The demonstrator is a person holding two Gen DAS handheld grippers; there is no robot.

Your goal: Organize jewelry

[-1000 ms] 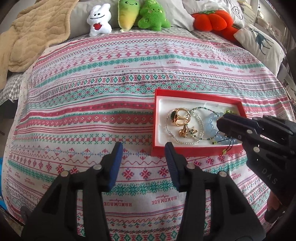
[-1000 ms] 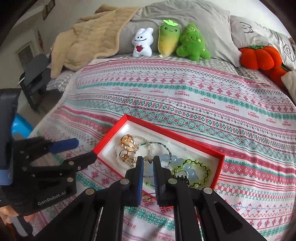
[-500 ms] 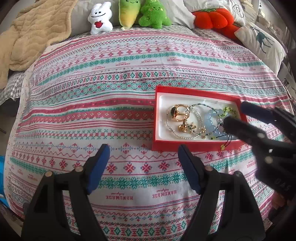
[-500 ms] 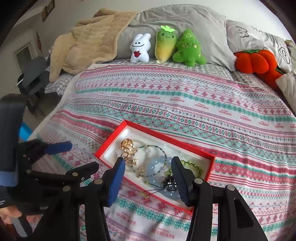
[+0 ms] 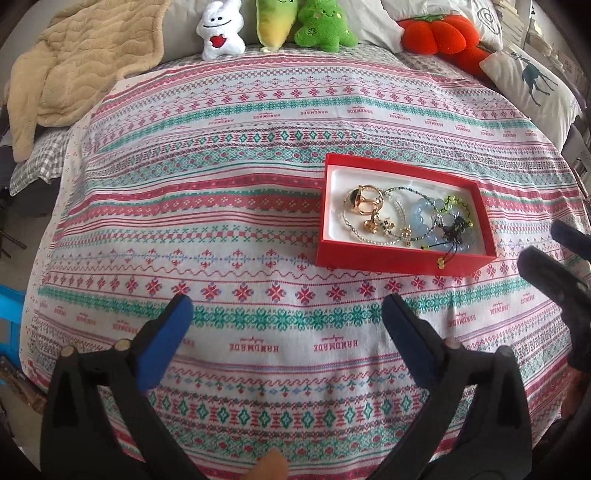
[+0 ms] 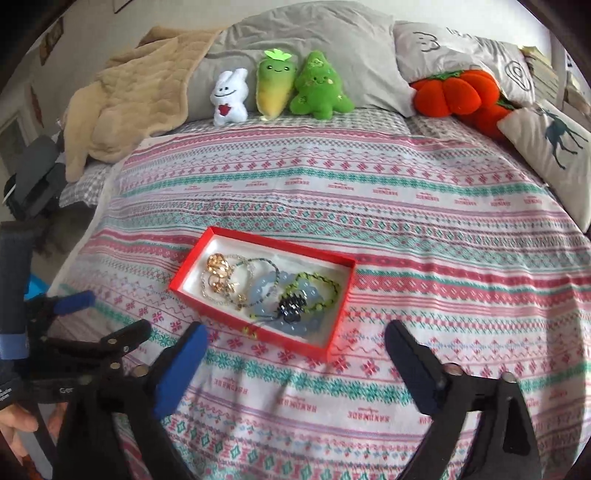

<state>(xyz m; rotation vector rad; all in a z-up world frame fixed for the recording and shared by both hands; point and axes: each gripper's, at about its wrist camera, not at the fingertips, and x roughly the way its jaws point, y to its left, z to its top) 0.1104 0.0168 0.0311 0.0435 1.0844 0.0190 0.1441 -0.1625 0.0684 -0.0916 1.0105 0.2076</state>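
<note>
1. The left hand-held gripper (image 5: 286, 325), black with blue pads, hangs over the bed with its jaws spread wide; they have just been opening, and nothing lies between them but the patterned bedspread (image 5: 221, 155).
2. The right hand-held gripper (image 6: 295, 350), of the same make, also stands wide over the bedspread; its jaws have just been opening too, and they hold nothing.
3. The shallow red cardboard box with a white lining (image 6: 334, 341) sits on the bedspread just beyond both grippers, to the right of the left one and slightly left of the right one. Its near corner lies between the right gripper's fingers in that view, untouched.
4. Inside the box the jewelry lies in a loose tangle: gold-coloured rings and earrings (image 5: 364, 201) at the left end, thin clear-and-green beaded strands (image 5: 400, 206) looped around them, a pale blue bead bracelet (image 5: 424, 221) in the middle, and a yellow-green and black knotted cord bracelet (image 5: 456, 218) toward the right.
5. One cord end with small yellow beads (image 5: 440, 262) hangs over the box's near red wall.
6. At the far end of the bed, a white bunny plush (image 6: 229, 98), a yellow-green radish plush (image 6: 275, 86) and a green tree plush (image 6: 319, 90) lean in a row against a grey pillow (image 6: 314, 33).
7. An orange pumpkin cushion (image 6: 454, 92) lies at the far right, a beige quilted blanket (image 6: 136, 92) at the far left.
</note>
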